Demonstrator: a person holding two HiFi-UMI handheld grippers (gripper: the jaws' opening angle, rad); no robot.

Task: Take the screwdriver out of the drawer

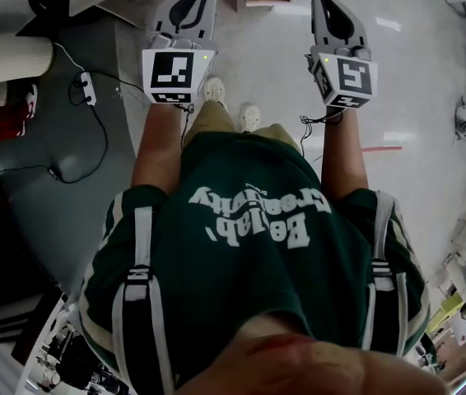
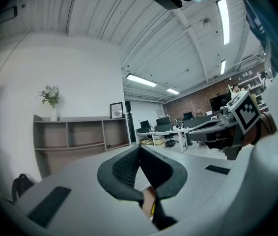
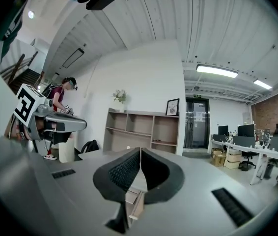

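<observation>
Bright, even light from ceiling strip lights (image 2: pixel 140 80) fills both gripper views, and one tube (image 2: pixel 222 14) is blown out to white; in the head view the pale floor (image 1: pixel 398 72) carries soft glare patches and only faint shadows, while the left edge and the dark shirt (image 1: pixel 249 303) in the foreground sit dim; both gripper views bend hard at the rims, with black corners; the left gripper (image 2: pixel 139 147) and right gripper (image 3: pixel 140 150), close to the lens, look soft; the distant room is fairly sharp.
</observation>
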